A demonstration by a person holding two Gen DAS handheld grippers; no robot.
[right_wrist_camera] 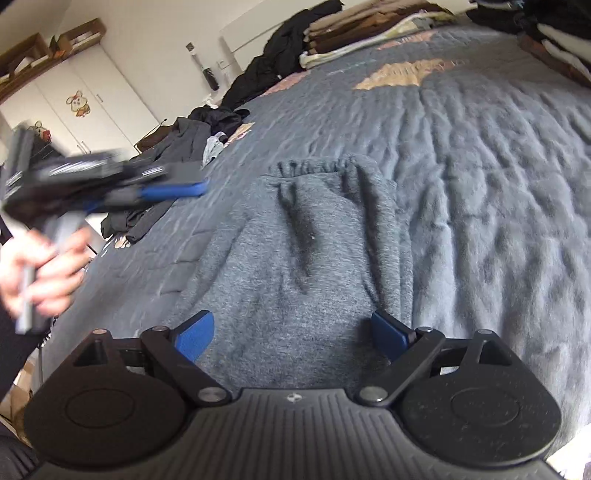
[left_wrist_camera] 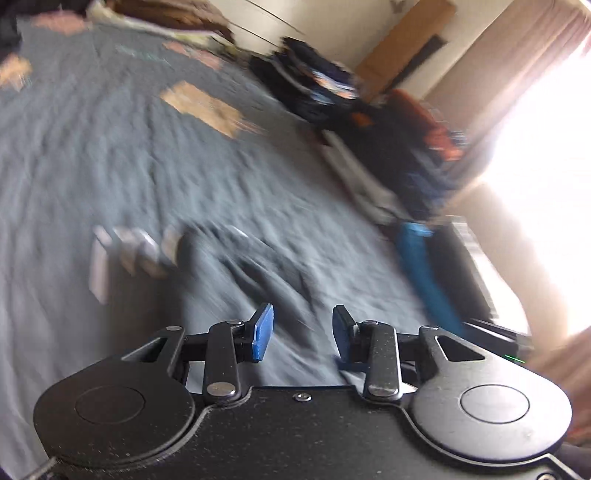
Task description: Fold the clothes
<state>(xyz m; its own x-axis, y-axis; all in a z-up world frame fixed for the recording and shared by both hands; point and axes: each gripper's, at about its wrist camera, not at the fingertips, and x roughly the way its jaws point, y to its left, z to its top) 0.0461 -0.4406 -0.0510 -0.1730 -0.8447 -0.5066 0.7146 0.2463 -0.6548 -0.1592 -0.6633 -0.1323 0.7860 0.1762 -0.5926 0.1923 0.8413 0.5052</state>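
Grey sweatpants (right_wrist_camera: 295,240) lie on the grey-blue bedcover (right_wrist_camera: 480,166), elastic waistband at the far end, the fabric creased down the middle. My right gripper (right_wrist_camera: 293,332) hovers over their near end, open wide, nothing between its blue pads. A hand (right_wrist_camera: 44,273) holds my left gripper (right_wrist_camera: 184,189) at the left, off the bed's edge and blurred, pointing towards the sweatpants. In the left wrist view my left gripper (left_wrist_camera: 303,325) is open, with a gap between the pads and nothing in it. The rumpled grey cloth (left_wrist_camera: 251,266) ahead of it is blurred.
Folded clothes (right_wrist_camera: 351,33) are stacked at the far side of the bed beside a dark heap (right_wrist_camera: 266,70). More dark garments (right_wrist_camera: 173,155) lie along the left edge. Another dark stack (left_wrist_camera: 321,81) sits at the back right. White wardrobes (right_wrist_camera: 92,96) line the wall.
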